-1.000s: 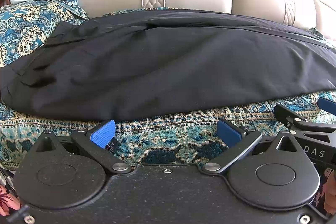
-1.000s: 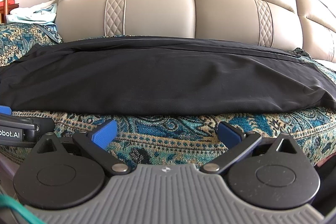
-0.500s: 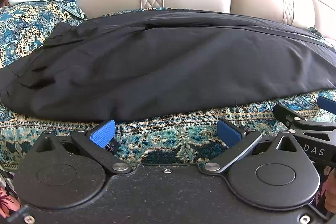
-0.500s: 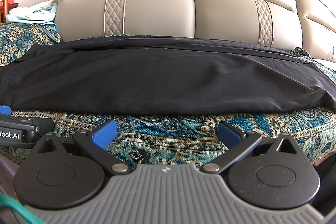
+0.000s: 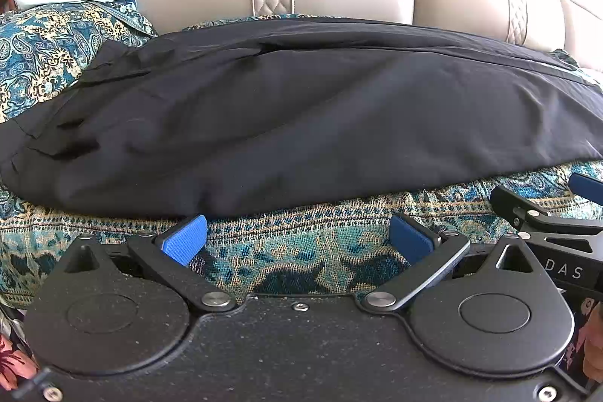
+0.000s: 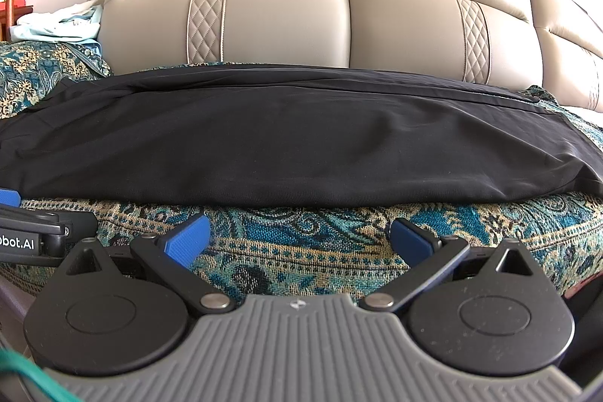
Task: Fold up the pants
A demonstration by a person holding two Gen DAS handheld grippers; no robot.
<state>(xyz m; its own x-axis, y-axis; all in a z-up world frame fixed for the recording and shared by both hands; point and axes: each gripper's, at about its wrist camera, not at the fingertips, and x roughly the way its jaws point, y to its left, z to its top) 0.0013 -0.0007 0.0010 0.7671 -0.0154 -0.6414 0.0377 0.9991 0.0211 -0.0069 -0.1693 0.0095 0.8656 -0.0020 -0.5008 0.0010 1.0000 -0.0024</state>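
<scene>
— Grippers first: how do the 2 stand?

— Left gripper point(image 5: 297, 240) has its blue pads point(image 5: 184, 243) spread wide with nothing between them, poised over the front edge of the sofa seat. Right gripper point(image 6: 299, 241) is the same, jaws apart and empty, just beside the left one; each shows at the edge of the other's view.

— What lies under them?

— A teal paisley cover point(image 6: 301, 236) draped over the seat's front edge, bare between the fingers of both.

— And the pants?

— The black pants point(image 5: 320, 123) lie just beyond the fingertips, stretched lengthwise across the seat from its left end to its right end. Their near hem runs along the cover close to the front edge, and the left gripper's left pad sits right at that hem. The left end is rumpled with small creases; the right part lies smoother.

— Behind them?

— The beige leather backrest point(image 6: 282, 25) with quilted stripes, and some pale cloth point(image 6: 60, 25) heaped at the far left corner.
</scene>
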